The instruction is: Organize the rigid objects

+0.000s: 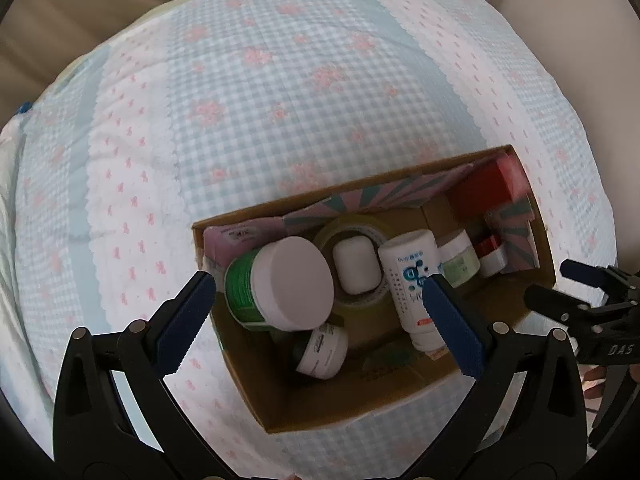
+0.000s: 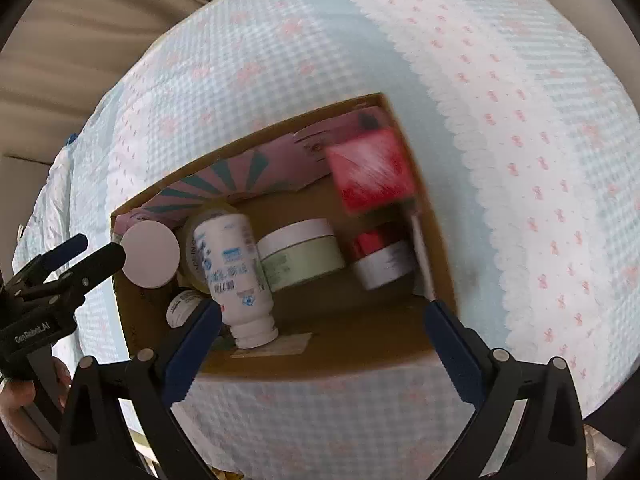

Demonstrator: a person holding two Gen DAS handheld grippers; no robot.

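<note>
Inside one box (image 1: 544,256): three jars, one bottle (image 1: 408,280)

Blue-white gingham bedspread (image 1: 248,92) w/ pink flowers, beige curtain (image 2: 72,40) behind

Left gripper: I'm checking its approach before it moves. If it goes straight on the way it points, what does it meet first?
Probably the white-lidded green jar in the cardboard box, which lies between the open left gripper fingers; depth is unclear.

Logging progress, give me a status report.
Left claw and right claw open, empty. Brown cardboard box holds jars, white plastic bottle. Nothing blocking.
</note>
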